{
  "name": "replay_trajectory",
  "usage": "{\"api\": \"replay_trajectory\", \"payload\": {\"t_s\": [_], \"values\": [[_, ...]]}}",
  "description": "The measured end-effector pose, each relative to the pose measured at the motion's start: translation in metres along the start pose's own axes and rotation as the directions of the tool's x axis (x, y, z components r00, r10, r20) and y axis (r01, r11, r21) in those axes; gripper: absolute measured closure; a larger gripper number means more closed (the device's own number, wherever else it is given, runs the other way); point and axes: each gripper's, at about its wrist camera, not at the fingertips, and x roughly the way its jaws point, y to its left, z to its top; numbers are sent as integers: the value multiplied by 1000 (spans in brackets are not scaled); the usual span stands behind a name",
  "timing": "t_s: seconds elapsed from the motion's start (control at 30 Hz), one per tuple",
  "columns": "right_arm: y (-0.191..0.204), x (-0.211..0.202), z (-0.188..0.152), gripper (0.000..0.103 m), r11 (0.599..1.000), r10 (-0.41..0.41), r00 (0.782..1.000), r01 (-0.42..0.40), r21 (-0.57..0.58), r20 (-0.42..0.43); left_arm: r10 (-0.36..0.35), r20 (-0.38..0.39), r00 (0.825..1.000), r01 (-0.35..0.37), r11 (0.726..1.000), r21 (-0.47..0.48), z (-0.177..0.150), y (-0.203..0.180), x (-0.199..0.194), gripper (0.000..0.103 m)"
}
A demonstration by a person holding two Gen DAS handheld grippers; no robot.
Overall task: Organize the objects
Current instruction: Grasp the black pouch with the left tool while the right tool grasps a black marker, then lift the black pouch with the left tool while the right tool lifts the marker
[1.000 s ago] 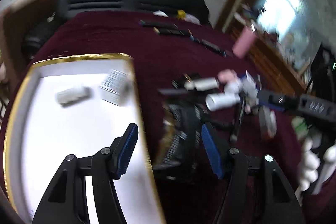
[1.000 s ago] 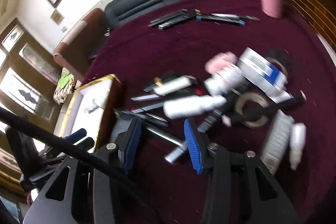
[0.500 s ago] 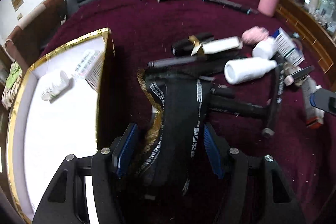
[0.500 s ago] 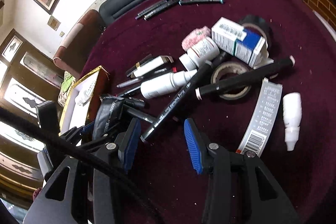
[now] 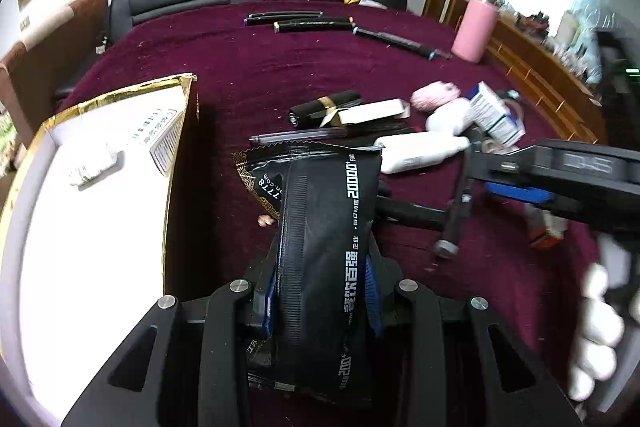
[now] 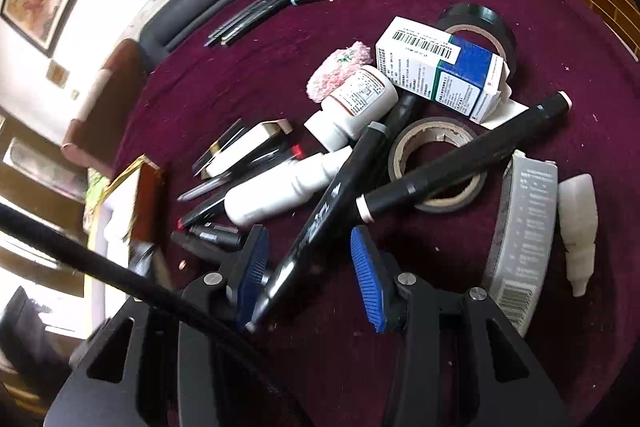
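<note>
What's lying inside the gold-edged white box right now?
The gold-edged box holds a small white bottle on its side and a white barcoded carton against its right wall. The near end of the box runs out of view.

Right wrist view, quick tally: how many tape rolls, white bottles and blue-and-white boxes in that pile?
Tape rolls: 2 (black tape roll, grey tape roll)
White bottles: 3 (pill bottle, spray bottle, dropper bottle)
Blue-and-white box: 1
Total: 6

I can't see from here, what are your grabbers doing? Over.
Left hand-held gripper closing on black packet. Right hand-held gripper open, straddling black marker. Second marker lies close.
</note>
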Motion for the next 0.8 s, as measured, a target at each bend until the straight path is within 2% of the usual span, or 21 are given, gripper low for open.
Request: {"api": "replay_trajectory", "payload": {"t_s": [0.07, 0.1, 0.13, 0.17, 0.23, 0.3, 0.53, 0.67, 0.8], "values": [[2, 6, 1, 62, 1000, -17, 1000, 17, 2, -4, -30, 13, 999, 30, 999, -18, -1, -1, -7, 74], [4, 9, 1, 66, 1000, -27, 1000, 27, -2, -4, -45, 15, 999, 45, 999, -24, -2, -2, -11, 74], [6, 12, 0, 74, 999, -49, 999, 48, -12, -5, -56, 16, 998, 56, 998, -25, -4, -3, -14, 74], [6, 17, -1, 77, 998, -67, 998, 66, -18, -12, -59, 18, 998, 60, 998, -28, -2, -5, -15, 74], [1, 20, -2, 87, 999, -37, 999, 37, 0, -23, -70, 20, 997, 71, 997, -32, -4, -4, -18, 73], [-3, 15, -4, 91, 1000, -5, 1000, 5, 1, -14, -80, 27, 996, 81, 996, -47, -6, 1, -22, 73], [-14, -8, -12, 91, 995, 98, 995, -98, 3, -16, -103, 56, 993, 109, 988, -109, -11, 24, -35, 73], [-16, -20, -15, 91, 979, 201, 979, -200, 40, -33, -132, 60, 989, 140, 978, -152, -15, 39, -43, 73], [10, -29, -15, 90, 960, 281, 958, -281, 9, -62, -148, 92, 985, 163, 968, -193, -9, 60, -62, 73]]}}
